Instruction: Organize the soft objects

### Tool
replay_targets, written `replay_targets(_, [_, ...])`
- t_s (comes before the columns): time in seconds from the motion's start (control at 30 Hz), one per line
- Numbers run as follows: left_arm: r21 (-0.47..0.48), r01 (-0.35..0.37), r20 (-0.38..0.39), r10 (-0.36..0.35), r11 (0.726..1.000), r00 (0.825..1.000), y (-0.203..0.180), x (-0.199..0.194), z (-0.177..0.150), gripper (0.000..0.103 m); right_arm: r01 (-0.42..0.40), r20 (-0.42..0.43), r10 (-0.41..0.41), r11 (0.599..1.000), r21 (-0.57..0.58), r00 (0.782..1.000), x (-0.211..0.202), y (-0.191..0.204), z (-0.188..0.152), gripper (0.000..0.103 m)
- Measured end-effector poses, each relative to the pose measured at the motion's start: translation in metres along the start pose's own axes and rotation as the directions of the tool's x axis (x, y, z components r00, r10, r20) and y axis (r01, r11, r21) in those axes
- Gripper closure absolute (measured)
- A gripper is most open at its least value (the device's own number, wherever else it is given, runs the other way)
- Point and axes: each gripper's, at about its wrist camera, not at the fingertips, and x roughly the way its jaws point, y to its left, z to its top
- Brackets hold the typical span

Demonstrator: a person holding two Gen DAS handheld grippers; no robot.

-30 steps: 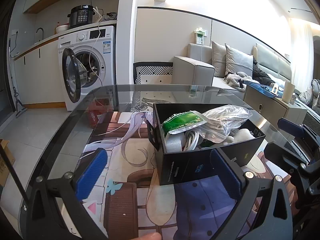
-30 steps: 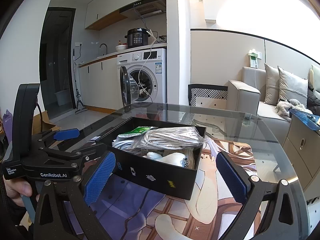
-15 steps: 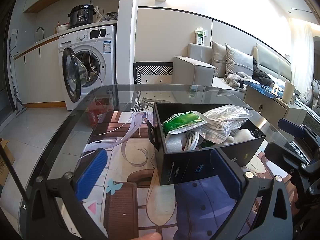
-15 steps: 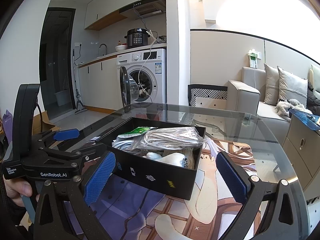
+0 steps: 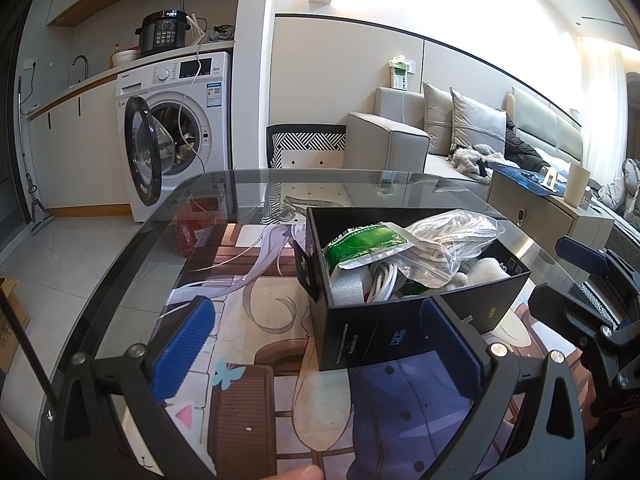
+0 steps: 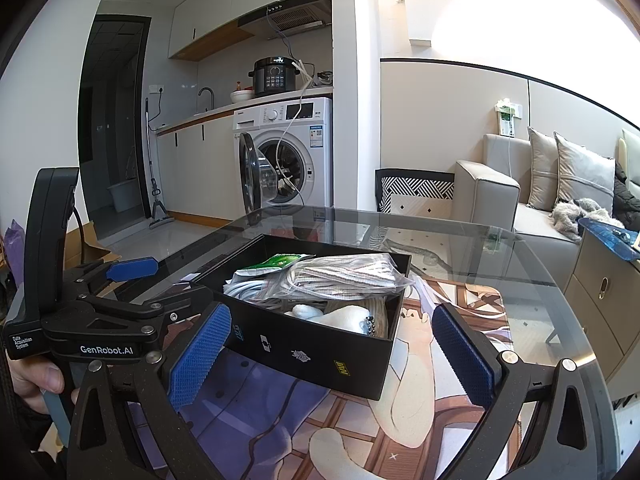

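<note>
Here, the open black cardboard box (image 5: pixel 400 332) sits on the round glass table (image 5: pixel 120 280), resting on the printed anime desk mat (image 5: pixel 248 320) that covers the middle of the top. It is packed to the brim with soft things: a green and white plastic pouch (image 5: pixel 366 242) lies tilted against the near-left corner, a clear zip bag stuffed with pale corded material (image 5: pixel 448 236) is heaped over the middle and rises above the rim, and beneath them I can see a coil of white cable (image 5: pixel 382 280), a grey foam block (image 5: pixel 348 290) and a white plush piece (image 6: pixel 346 316) toward the far right corner. My left gripper (image 5: pixel 316 344) hangs above the mat just in front of the box with its blue-padded fingers (image 5: pixel 182 346) spread wide and nothing between them; its right pad overlaps the box's front wall in my view, though I cannot tell whether it touches. My right gripper (image 6: pixel 332 354) faces the box from the other side, likewise gaping wide and empty, with the box's near corner sitting between its fingers in view. A white front-loading washing machine (image 6: pixel 294 148) stands beyond the table with its door open.
</note>
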Motion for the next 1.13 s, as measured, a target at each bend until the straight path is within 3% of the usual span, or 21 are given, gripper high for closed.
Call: replay_targets(1.13, [0.004,0.009,-0.001,-0.009,1.000,1.000,-0.0029,-0.0024,0.0020,0.000,-0.001,-0.001,0.001,1.000,-0.002,1.000,0.0004,0.0001,-0.0011,0.001])
